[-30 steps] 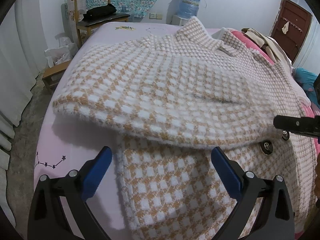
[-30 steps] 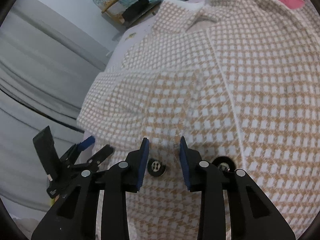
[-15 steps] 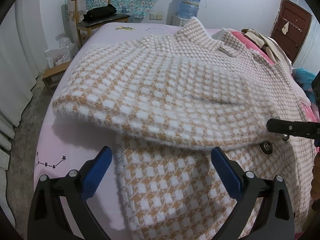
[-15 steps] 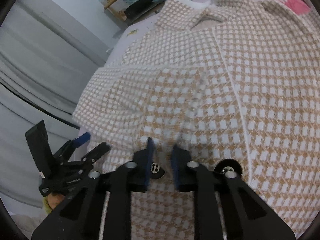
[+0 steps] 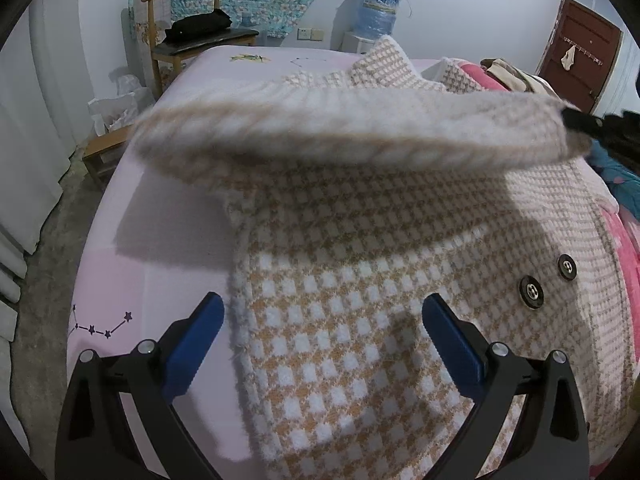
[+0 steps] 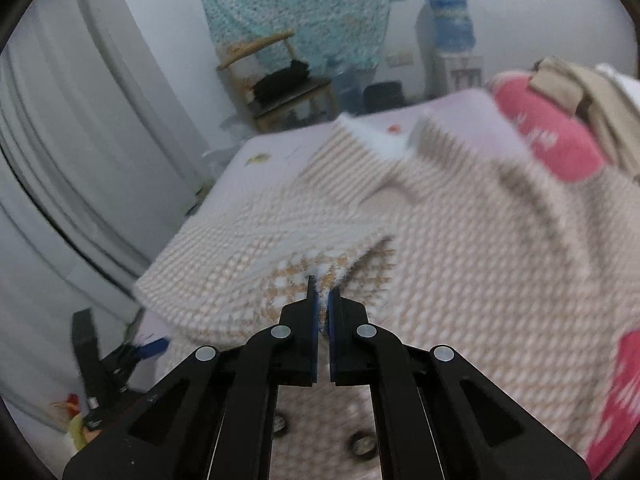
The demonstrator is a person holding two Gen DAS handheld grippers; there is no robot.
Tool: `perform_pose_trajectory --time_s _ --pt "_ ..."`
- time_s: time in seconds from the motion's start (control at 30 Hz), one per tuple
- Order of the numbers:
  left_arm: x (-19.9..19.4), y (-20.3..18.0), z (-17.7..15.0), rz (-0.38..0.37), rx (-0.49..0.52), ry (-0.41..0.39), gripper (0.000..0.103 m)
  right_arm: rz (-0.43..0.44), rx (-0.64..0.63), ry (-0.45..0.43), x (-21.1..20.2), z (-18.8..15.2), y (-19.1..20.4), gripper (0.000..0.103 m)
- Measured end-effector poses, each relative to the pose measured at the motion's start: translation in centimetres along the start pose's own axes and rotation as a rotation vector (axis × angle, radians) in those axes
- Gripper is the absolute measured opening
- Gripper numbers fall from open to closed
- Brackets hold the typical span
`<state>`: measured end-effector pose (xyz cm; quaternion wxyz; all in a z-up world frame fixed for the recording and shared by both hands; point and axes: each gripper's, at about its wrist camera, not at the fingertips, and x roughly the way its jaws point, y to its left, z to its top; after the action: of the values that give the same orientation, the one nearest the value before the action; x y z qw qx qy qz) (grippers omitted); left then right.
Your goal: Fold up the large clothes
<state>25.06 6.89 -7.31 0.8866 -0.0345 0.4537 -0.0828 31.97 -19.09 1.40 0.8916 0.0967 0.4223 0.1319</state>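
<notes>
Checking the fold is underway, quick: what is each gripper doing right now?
Left gripper: open, jaws wide apart over the coat, holding nothing.
Right gripper: jaws just closed, shut on the sleeve.

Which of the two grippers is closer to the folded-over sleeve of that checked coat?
Right. The right gripper is shut on the sleeve edge, holding it above the coat. The left gripper hangs open near the coat's hem, apart from the sleeve.

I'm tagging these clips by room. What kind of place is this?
Most likely a home bedroom: the checked coat lies on a bed with a pink sheet, a wooden chair and a water dispenser stand by the wall.
</notes>
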Motion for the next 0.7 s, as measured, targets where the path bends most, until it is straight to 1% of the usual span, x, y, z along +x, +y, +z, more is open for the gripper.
perform_pose_trajectory --time_s 0.1,0.17,0.27,0.33,0.43,0.57,0.63,0.7 --pt "0.0 0.0 0.1 -0.002 0.006 0.001 0.098 -0.048 -0.008 -0.006 0.7 1.0 -1.3 0.002" --pt "0.0 0.1 0.1 -0.002 0.007 0.000 0.098 -0.072 -0.023 -0.013 0.2 1.4 -2.5 0.002" --pt "0.0 0.1 0.1 -0.003 0.005 -0.001 0.098 -0.135 -0.060 -0.050 -0.7 2.3 -3.1 0.002" --pt "0.0 0.1 0.1 -0.004 0.006 -0.003 0.098 -0.169 -0.074 -0.060 -0.9 2.7 -3.7 0.002" --pt "0.0 0.1 0.1 -0.004 0.006 -0.005 0.098 -0.198 -0.058 -0.040 -0.6 2.1 -5.6 0.002" --pt "0.0 0.1 0.1 -0.005 0.006 -0.005 0.098 -0.231 -0.041 -0.012 0.0 1.7 -7.1 0.002" --pt "0.0 0.2 0.1 -0.006 0.004 -0.005 0.098 -0.235 -0.044 -0.032 -0.7 1.9 -7.2 0.002" --pt "0.0 0.2 0.0 -0.009 0.002 -0.006 0.098 -0.260 -0.068 -0.065 -1.7 2.1 -6.8 0.002"
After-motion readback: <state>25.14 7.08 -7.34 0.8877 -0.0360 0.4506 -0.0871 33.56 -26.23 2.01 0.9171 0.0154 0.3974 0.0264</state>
